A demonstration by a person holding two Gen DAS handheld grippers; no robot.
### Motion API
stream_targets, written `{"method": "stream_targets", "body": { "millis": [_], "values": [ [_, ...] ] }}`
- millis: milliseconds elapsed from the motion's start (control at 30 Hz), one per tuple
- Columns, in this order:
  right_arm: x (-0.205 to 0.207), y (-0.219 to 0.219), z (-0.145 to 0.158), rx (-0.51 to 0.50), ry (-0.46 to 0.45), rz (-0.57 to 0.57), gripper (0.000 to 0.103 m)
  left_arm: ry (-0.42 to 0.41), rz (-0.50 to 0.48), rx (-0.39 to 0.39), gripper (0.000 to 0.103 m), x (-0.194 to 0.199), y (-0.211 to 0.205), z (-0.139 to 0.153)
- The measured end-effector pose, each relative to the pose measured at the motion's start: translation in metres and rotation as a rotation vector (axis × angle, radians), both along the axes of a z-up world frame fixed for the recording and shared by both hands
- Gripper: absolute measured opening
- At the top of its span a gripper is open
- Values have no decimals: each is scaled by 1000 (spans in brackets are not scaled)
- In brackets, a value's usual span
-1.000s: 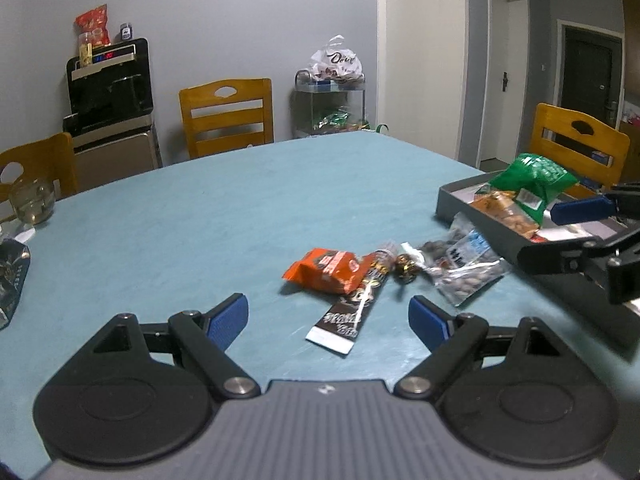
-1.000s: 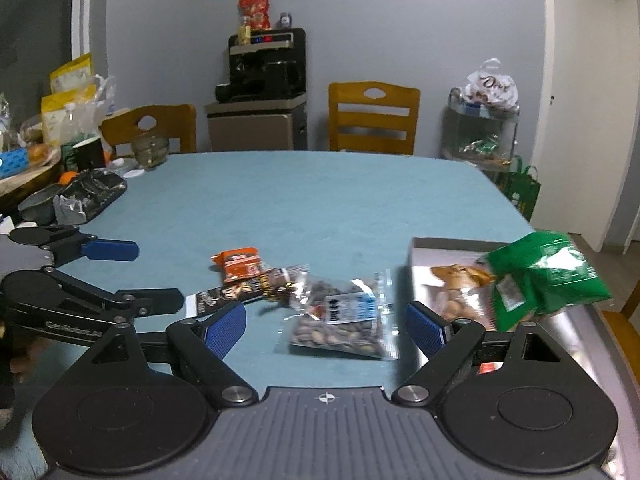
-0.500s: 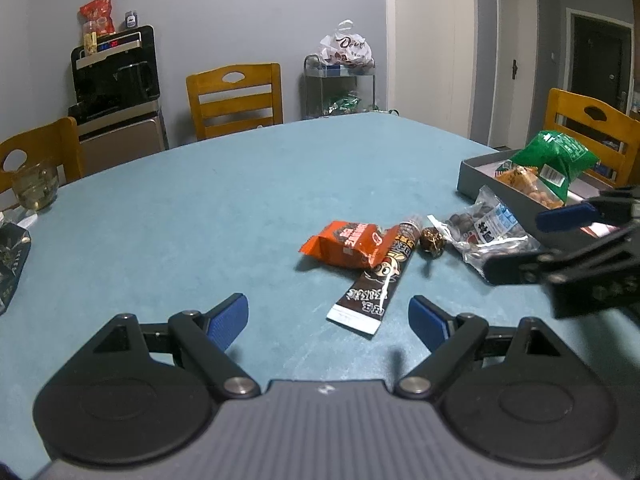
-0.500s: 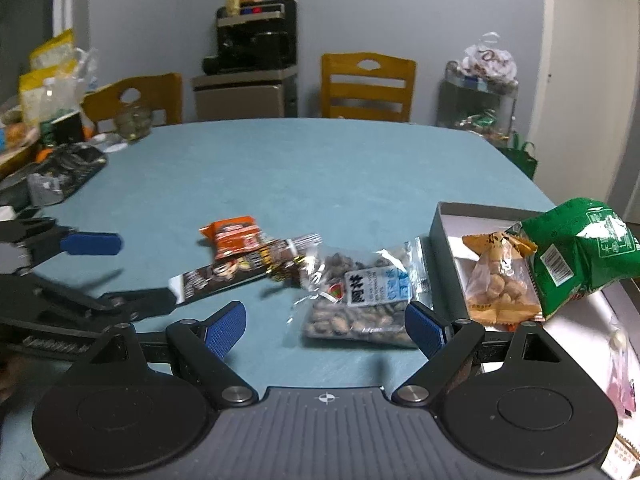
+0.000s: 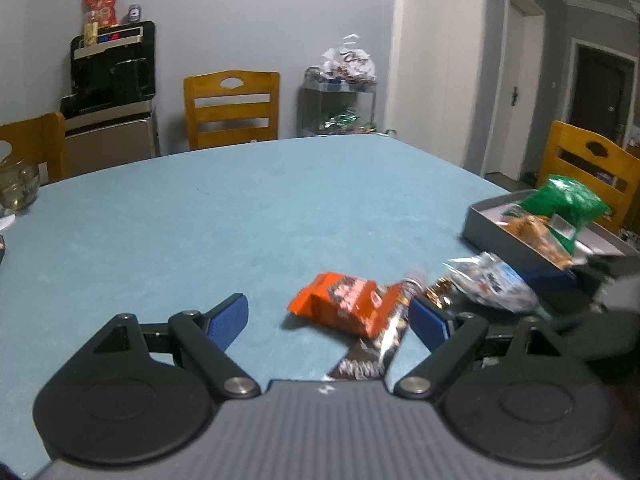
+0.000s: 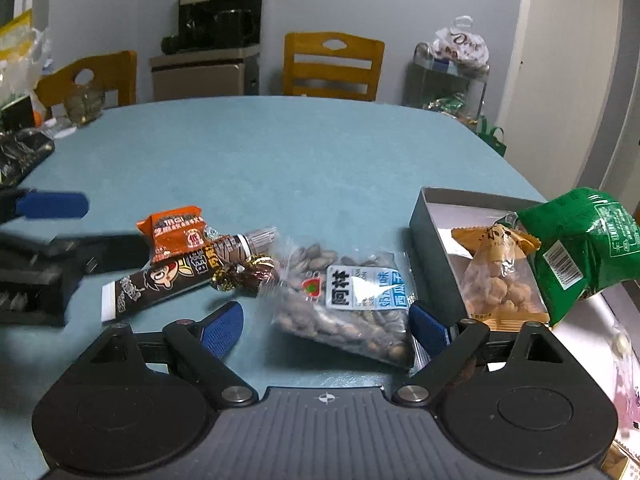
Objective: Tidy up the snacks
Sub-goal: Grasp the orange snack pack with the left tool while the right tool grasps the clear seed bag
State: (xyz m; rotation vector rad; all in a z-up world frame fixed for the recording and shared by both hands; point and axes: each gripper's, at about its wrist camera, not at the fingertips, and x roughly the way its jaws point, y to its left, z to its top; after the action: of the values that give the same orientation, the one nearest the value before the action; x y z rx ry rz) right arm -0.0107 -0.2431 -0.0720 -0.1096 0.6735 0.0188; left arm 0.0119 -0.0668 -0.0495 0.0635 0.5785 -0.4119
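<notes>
On the blue table lie an orange packet [image 5: 344, 306] [image 6: 180, 232], a long dark wrapper [image 5: 374, 354] [image 6: 172, 276], a gold-foil candy [image 6: 240, 274] [image 5: 440, 294] and a clear bag of seeds [image 6: 348, 304] [image 5: 494, 282]. A grey tray [image 6: 430, 216] [image 5: 504, 236] holds a green bag [image 6: 580, 244] [image 5: 568, 204] and a clear bag of nuts [image 6: 504, 276]. My left gripper [image 5: 330, 318] is open, low over the orange packet and the dark wrapper. My right gripper [image 6: 326, 326] is open with the seed bag between its fingers.
Wooden chairs [image 5: 232, 108] stand around the table. A glass bowl [image 5: 18, 186] sits at the far left edge. A dark tray of items [image 6: 20, 156] lies at the table's left. A black appliance [image 6: 220, 20] and a wire rack with bags [image 6: 448, 76] stand by the wall.
Both grippers have moved forward and lower toward the snacks. The left one has closed in on the orange packet, the right one on the seed bag. Both stay open.
</notes>
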Motion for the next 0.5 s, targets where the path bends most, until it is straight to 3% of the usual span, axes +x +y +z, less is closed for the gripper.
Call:
{"method": "stream_targets", "body": {
  "millis": [67, 200, 333, 500],
  "values": [
    [-1, 0, -1, -2, -4, 9, 90, 2, 26, 10, 88, 10, -7, -2],
    [-4, -2, 0, 5, -18, 10, 75, 16, 78, 26, 88, 30, -20, -8],
    [-6, -2, -2, -7, -25, 18, 74, 47, 77, 32, 88, 45, -33, -14],
    [-8, -2, -2, -10, -32, 25, 74, 45, 65, 35, 77, 52, -40, -20]
  ]
}}
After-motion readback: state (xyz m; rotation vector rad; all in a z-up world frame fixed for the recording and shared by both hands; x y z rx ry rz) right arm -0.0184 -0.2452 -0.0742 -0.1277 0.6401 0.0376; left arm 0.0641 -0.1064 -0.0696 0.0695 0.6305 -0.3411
